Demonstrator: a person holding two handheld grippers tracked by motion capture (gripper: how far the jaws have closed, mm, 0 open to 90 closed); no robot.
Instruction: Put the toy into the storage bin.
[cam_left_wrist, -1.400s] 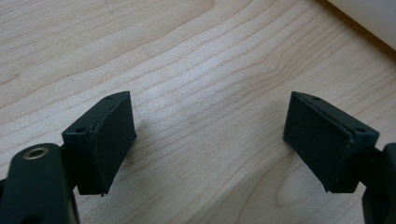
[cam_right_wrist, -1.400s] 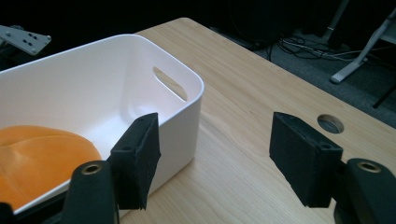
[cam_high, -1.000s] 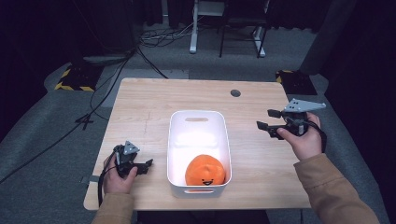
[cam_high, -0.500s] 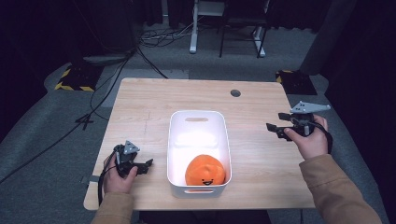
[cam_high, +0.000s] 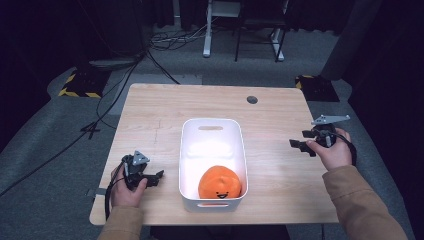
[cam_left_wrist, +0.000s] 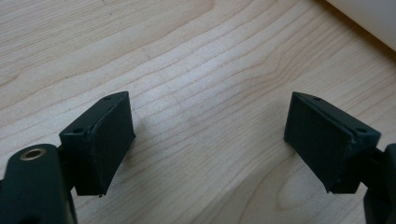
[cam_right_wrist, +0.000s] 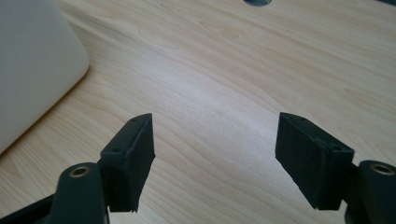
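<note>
Orange plush (cam_high: 220, 183) in near end of white bin (cam_high: 189, 150), mid-bench (cam_high: 150, 107). Left claw (cam_high: 156, 178) just left of bin, wide open, empty. Right claw (cam_high: 301, 142) right of bin, likewise spread, holding nothing, just opening further.

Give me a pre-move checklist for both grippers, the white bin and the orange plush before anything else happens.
1. Left gripper jaws open, nothing between them: ok.
2. Right gripper jaws open, just been opening, nothing between them: ok.
3. Orange plush lies inside the white bin, at its near end: ok.
4. Bin stands upright mid-table, apart from both grippers: ok.
5. Bare wood between each gripper and the bin: ok.
6. Plush's underside seated flat: cannot tell.
</note>
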